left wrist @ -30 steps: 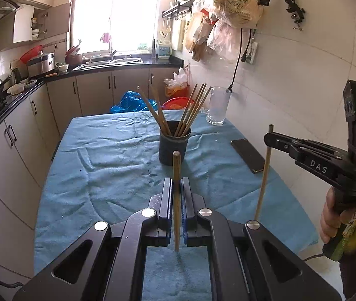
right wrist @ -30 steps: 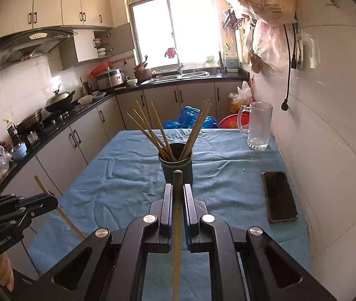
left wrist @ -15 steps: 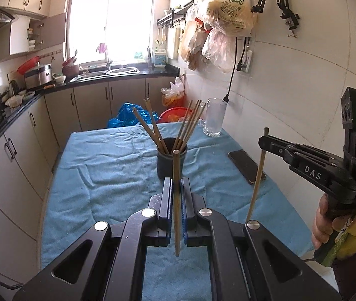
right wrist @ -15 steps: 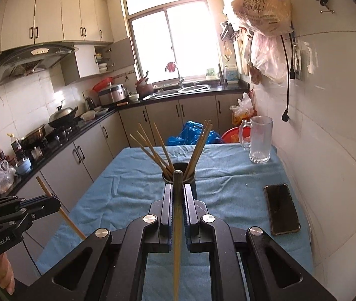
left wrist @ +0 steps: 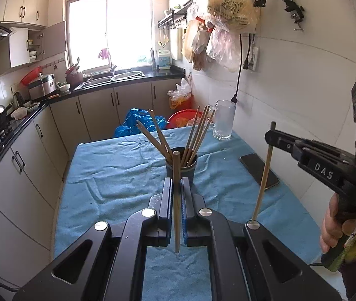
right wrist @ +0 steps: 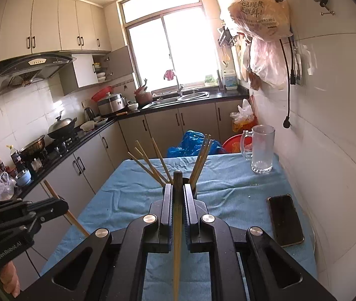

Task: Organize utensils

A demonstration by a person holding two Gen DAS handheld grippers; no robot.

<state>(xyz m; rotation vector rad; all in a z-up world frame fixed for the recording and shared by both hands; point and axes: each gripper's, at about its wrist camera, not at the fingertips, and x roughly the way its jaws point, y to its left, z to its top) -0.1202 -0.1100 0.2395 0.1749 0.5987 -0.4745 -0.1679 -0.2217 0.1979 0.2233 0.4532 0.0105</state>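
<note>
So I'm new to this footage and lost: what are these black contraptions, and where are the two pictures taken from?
They are hand-held grippers, one per hand, each carrying a camera that looks along its jaws. In the left view the left gripper clamps a chopstick; the right gripper clamps another chopstick. Each camera also catches the other gripper. On the blue tablecloth stand a dark chopstick holder, a glass mug and a phone.

"DAS" on right gripper (left wrist: 273,135); "GenRobot.AI" on left gripper (right wrist: 62,207); Chinese print on hanging bag (right wrist: 260,15)
</note>
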